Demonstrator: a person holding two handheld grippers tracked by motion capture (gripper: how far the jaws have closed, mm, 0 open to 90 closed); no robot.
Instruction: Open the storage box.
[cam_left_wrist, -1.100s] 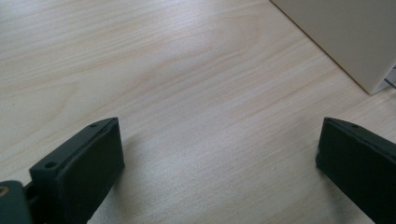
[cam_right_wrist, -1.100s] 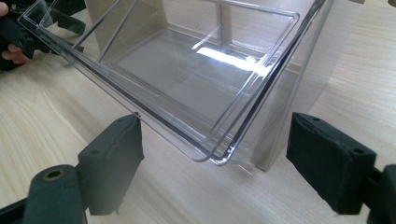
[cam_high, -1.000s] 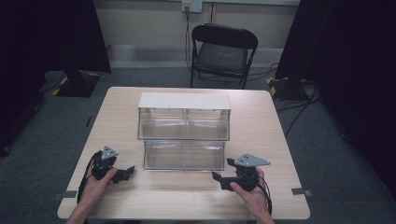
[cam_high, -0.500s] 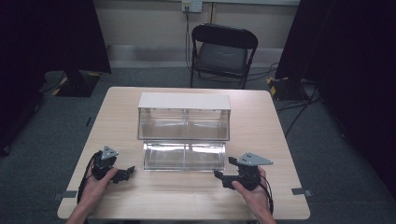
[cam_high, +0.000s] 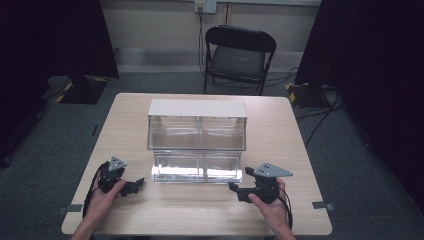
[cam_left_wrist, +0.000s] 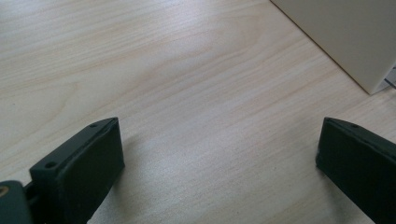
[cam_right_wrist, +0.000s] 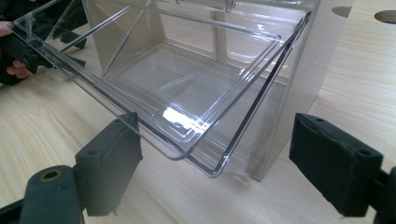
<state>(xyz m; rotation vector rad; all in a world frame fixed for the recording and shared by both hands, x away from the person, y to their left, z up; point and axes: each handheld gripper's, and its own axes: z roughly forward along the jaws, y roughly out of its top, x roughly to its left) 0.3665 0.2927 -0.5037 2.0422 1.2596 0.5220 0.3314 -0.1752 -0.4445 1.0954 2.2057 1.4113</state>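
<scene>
A clear plastic case (cam_high: 196, 131) with a white top stands mid-table. Its lower clear bin (cam_high: 196, 167) is tilted out toward me and holds nothing. My left gripper (cam_high: 137, 185) rests on the table just left of the bin's front corner, open and holding nothing. In the left gripper view its jaws (cam_left_wrist: 219, 163) stand wide over bare wood, with the case's white side wall (cam_left_wrist: 345, 32) at the upper right. My right gripper (cam_high: 235, 189) lies open by the bin's right front corner. The right gripper view has its jaws (cam_right_wrist: 219, 158) apart below the bin's rim (cam_right_wrist: 187, 88).
The wooden table (cam_high: 280, 135) has bare room on both sides of the case and along its front edge. A black folding chair (cam_high: 239, 52) stands behind the table. Dark curtains hang at both sides, and cables (cam_high: 320, 110) lie on the floor at the right.
The lower clear bin has tipped a little farther out toward me and now catches a brighter glare. Both hands and grippers have hardly moved.
</scene>
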